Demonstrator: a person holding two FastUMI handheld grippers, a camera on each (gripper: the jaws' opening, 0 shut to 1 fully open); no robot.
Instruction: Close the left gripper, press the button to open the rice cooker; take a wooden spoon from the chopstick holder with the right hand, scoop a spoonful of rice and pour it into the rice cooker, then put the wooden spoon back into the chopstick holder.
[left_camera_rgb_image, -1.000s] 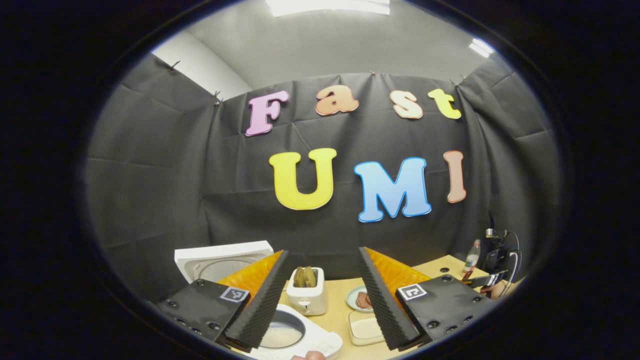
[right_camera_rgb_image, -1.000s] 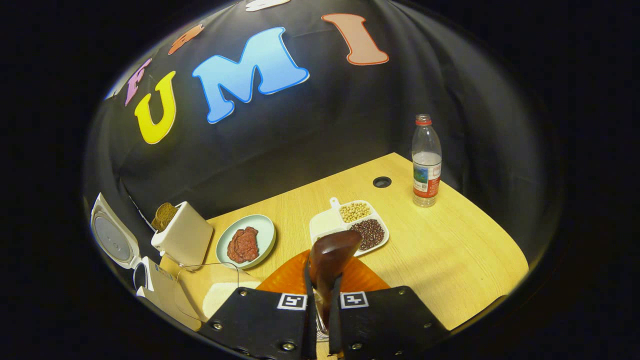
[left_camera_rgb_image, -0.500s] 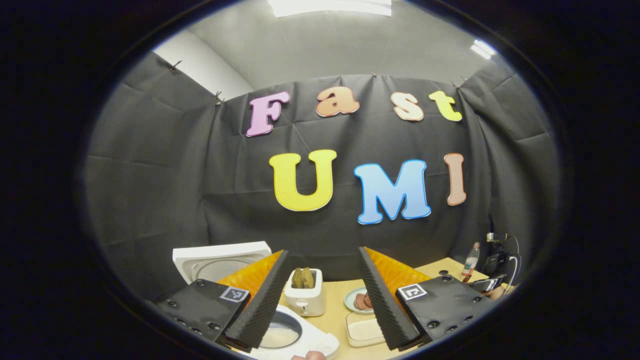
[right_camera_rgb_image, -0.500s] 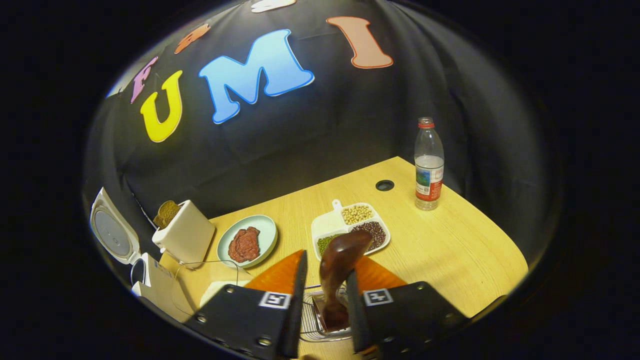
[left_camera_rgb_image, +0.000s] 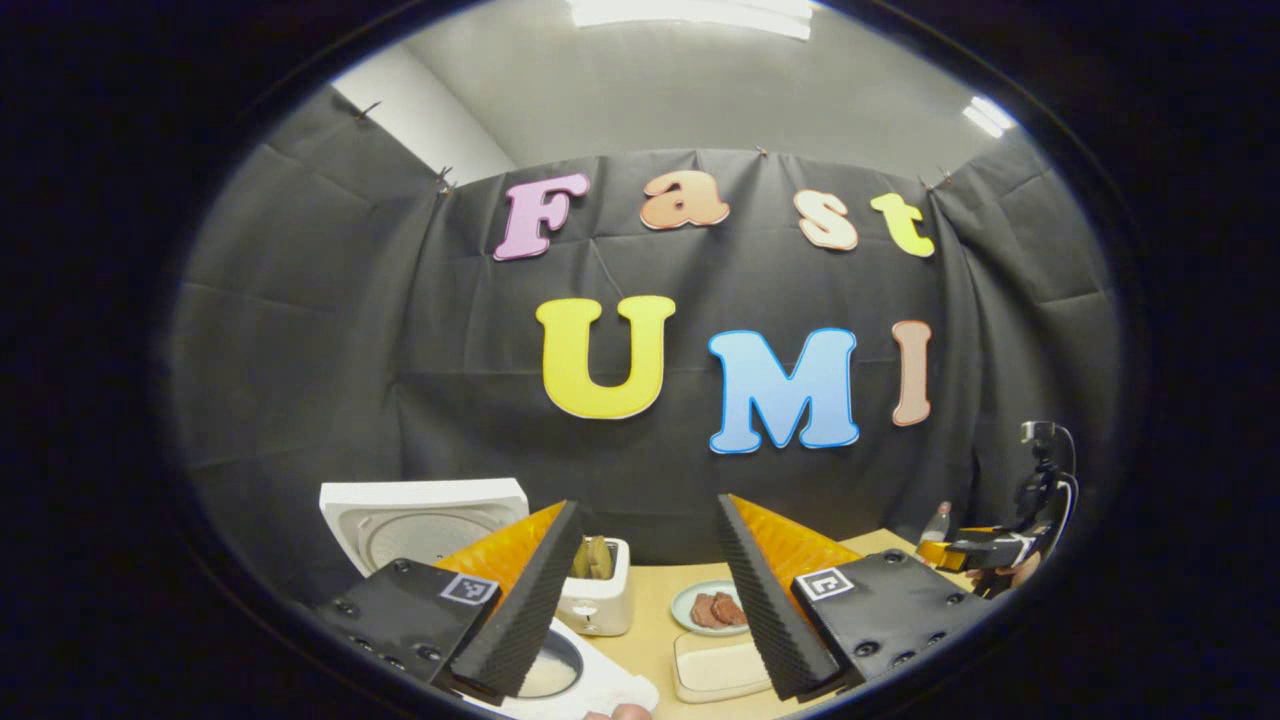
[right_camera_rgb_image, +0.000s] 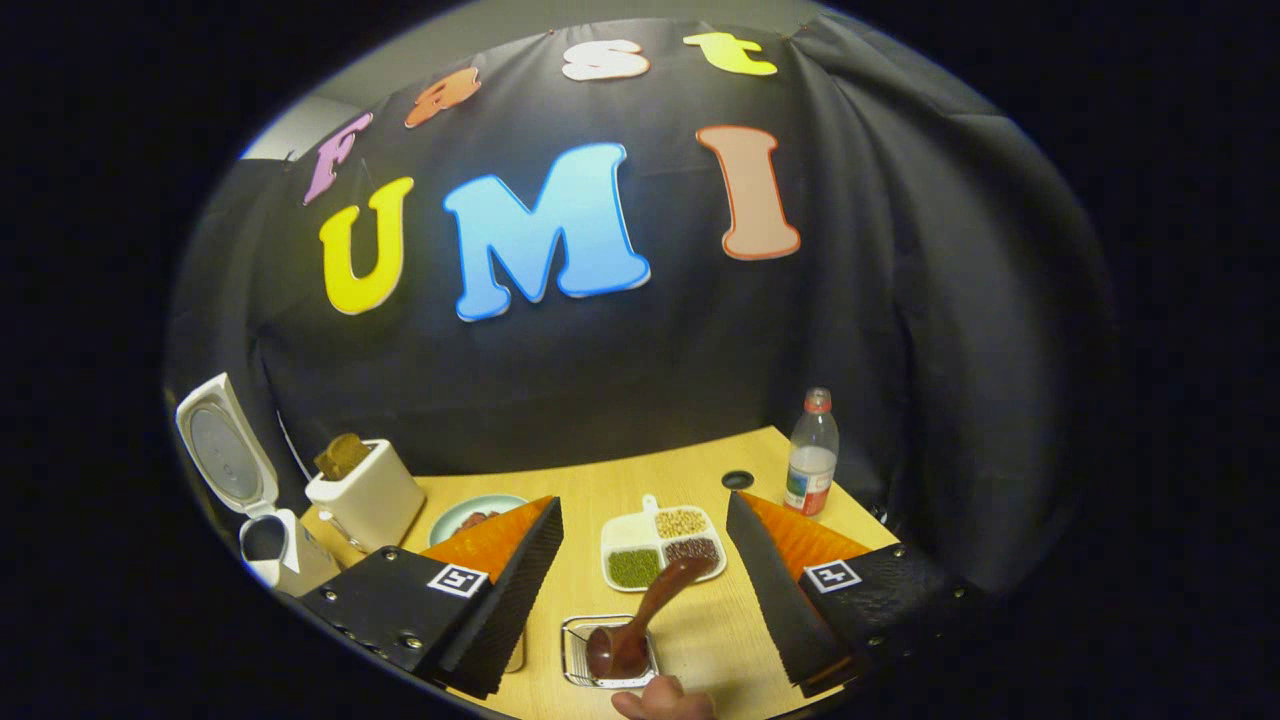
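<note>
Your dark brown wooden spoon (right_camera_rgb_image: 640, 620) sits in the square wire-mesh chopstick holder (right_camera_rgb_image: 575, 660), handle leaning toward the white divided tray (right_camera_rgb_image: 622, 537). Your right gripper (right_camera_rgb_image: 640, 590) is spread wide, holding nothing. Left gripper (left_camera_rgb_image: 640, 590) is wide too, over the open white rice cooker (left_camera_rgb_image: 600, 685).

My left gripper view looks level at the booth wall, low over the table (left_camera_rgb_image: 655, 600); my right gripper view tilts down from farther back; both share the toaster (left_camera_rgb_image: 597, 600) and rice cooker (right_camera_rgb_image: 255, 500)
</note>
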